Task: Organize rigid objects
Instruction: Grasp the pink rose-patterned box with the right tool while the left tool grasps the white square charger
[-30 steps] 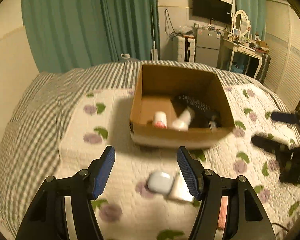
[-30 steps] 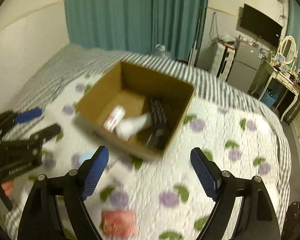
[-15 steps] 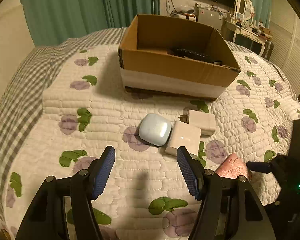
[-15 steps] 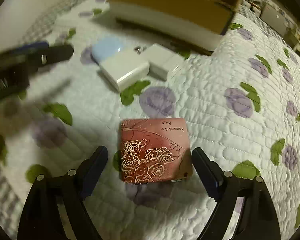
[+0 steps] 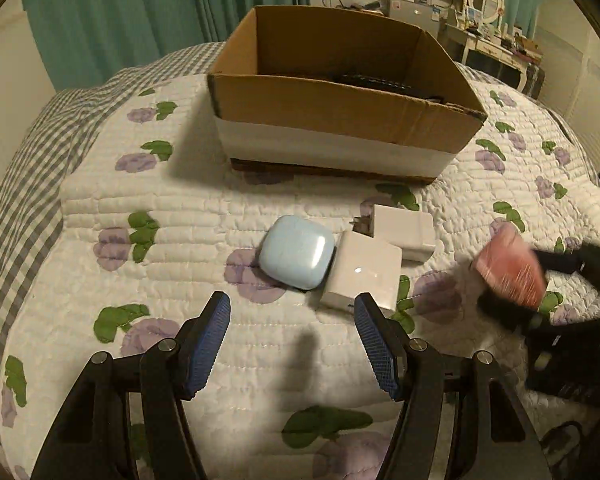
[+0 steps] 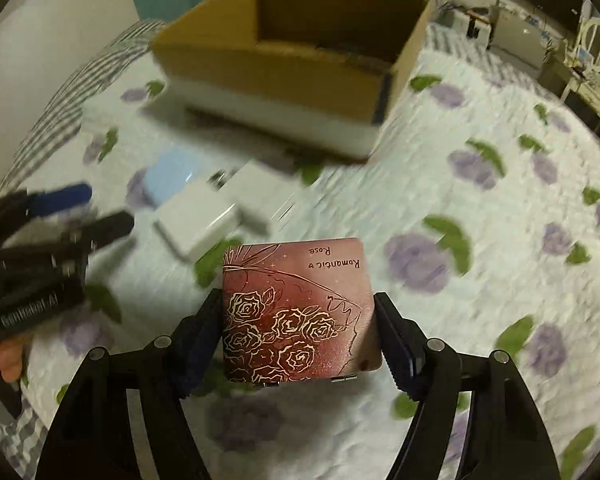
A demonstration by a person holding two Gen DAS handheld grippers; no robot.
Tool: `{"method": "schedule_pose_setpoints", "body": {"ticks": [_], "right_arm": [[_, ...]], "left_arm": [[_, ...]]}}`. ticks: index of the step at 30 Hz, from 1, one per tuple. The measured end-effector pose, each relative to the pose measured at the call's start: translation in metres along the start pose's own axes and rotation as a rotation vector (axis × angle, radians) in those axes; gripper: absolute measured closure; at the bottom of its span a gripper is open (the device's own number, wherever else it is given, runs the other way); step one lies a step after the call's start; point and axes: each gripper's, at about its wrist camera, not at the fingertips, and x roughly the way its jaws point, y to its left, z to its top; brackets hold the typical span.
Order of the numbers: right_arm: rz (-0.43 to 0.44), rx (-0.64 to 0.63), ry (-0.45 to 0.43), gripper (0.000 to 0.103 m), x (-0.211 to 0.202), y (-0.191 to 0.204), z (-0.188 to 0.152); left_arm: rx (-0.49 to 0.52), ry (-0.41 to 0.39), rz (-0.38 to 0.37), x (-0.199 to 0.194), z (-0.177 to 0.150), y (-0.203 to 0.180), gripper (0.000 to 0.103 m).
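Picking: my right gripper [image 6: 300, 332] is closing on the rose-printed tin [image 6: 298, 312]; my left gripper [image 5: 294, 344] is hanging spread above the earbud case [image 5: 297, 257]. Next, carrying the tin into the cardboard box [image 6: 284, 60].

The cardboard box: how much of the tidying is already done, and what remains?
Done: the cardboard box already holds a dark object. In hand: the right gripper, whose jaws have just been closing, grips the red rose case. Left: the blue case and two white chargers lie on the quilt; the left gripper is open and empty.
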Motion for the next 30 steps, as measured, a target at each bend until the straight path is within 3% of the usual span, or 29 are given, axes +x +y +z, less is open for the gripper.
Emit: {"method": "schedule_pose_setpoints", "body": {"ticks": [10,15,18,21,23,30], "right_arm": [[-0.053,0.015,-0.082,0.031,-0.001,-0.042,0.048],[-0.029,0.081,-0.086,0.031,0.006,-0.066,0.04],[-0.013,0.107,-0.076,0.031,0.011,-0.073,0.036],[0.001,0.119,-0.09,0.031,0.009,-0.076,0.034],[0.008,0.117,-0.094,0.031,0.008,-0.076,0.034],[0.004,0.125,-0.099,0.031,0.003,-0.077,0.031]], "left_arm": [[0.045,0.071,-0.063,0.031,0.011,-0.031,0.036],[0.098,0.091,-0.03,0.054,0.017,-0.048,0.036],[0.116,0.131,-0.047,0.067,0.015,-0.056,0.036],[0.113,0.113,-0.065,0.064,0.013,-0.055,0.04],[0.09,0.108,-0.068,0.062,0.015,-0.051,0.049],[0.06,0.073,-0.097,0.039,0.006,-0.045,0.051]]}}
